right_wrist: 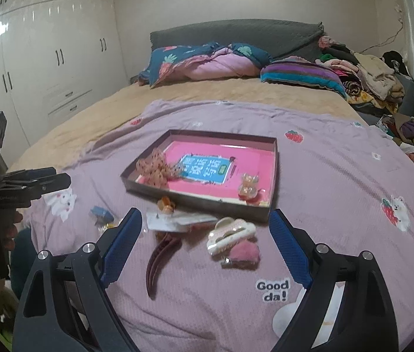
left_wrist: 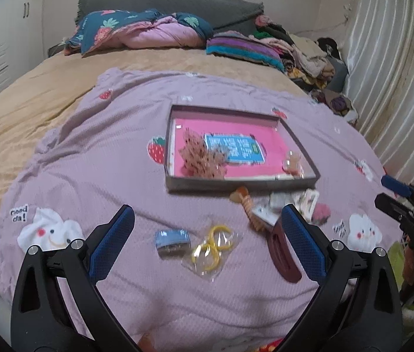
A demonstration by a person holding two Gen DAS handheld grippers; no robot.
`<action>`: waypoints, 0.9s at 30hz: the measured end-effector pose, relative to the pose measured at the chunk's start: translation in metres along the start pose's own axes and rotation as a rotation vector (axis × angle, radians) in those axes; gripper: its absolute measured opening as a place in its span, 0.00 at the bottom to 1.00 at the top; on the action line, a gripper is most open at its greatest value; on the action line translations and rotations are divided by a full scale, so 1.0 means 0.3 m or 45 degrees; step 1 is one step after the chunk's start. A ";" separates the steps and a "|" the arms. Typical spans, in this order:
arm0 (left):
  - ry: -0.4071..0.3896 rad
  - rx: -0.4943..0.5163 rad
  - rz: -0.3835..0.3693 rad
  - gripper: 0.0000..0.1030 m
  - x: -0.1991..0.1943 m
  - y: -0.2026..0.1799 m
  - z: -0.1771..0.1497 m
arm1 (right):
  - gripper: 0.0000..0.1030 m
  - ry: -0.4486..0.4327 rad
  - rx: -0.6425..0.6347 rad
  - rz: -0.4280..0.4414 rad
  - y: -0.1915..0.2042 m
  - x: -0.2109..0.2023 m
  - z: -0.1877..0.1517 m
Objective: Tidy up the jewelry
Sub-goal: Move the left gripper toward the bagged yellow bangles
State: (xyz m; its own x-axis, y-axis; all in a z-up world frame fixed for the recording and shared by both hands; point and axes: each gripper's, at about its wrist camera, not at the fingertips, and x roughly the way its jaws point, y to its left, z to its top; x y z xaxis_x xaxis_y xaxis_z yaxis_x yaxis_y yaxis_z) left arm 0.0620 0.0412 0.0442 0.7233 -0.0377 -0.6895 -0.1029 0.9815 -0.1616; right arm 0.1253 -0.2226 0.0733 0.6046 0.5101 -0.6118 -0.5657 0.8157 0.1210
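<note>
A shallow grey box (left_wrist: 236, 184) (right_wrist: 198, 204) with a pink floor lies on the lilac blanket. It holds a brown beaded piece (left_wrist: 201, 158) (right_wrist: 155, 170) and a small clear orange item (left_wrist: 292, 161) (right_wrist: 248, 189). Loose pieces lie in front of it: yellow rings in a clear bag (left_wrist: 212, 243), a blue packet (left_wrist: 171, 239) (right_wrist: 101, 212), a dark red hair clip (left_wrist: 280, 252) (right_wrist: 160, 258), a white claw clip (right_wrist: 230, 234) and a pink fuzzy clip (right_wrist: 245, 252) (left_wrist: 322, 212). My left gripper (left_wrist: 207, 209) hovers open above the bag. My right gripper (right_wrist: 205, 214) is open above the clips.
Carded items (right_wrist: 174, 221) and an orange piece (right_wrist: 165, 204) lie against the box front. Folded quilts (right_wrist: 207, 64) and a clothes pile (right_wrist: 368, 79) sit at the head of the bed. A white wardrobe (right_wrist: 45, 73) stands left, a curtain (left_wrist: 388, 73) right.
</note>
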 end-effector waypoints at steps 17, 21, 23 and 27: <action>0.180 0.108 0.009 0.91 0.075 -0.017 -0.208 | 0.85 0.115 -0.105 0.003 0.083 0.037 -0.124; 0.208 0.121 0.008 0.91 0.119 -0.009 -0.234 | 0.85 0.139 -0.124 0.016 0.105 0.058 -0.137; 0.231 0.119 -0.010 0.91 0.143 -0.005 -0.238 | 0.85 0.148 -0.139 0.017 0.116 0.069 -0.142; 0.274 0.115 -0.048 0.90 0.205 0.005 -0.245 | 0.85 0.162 -0.157 0.020 0.124 0.091 -0.145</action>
State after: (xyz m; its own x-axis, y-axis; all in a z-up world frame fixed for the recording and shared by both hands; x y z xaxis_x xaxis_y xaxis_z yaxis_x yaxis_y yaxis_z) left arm 0.0560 0.0265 -0.0503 0.5624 -0.1046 -0.8202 -0.0097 0.9911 -0.1331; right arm 0.0963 -0.1902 0.0271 0.5240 0.4774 -0.7053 -0.6436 0.7644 0.0393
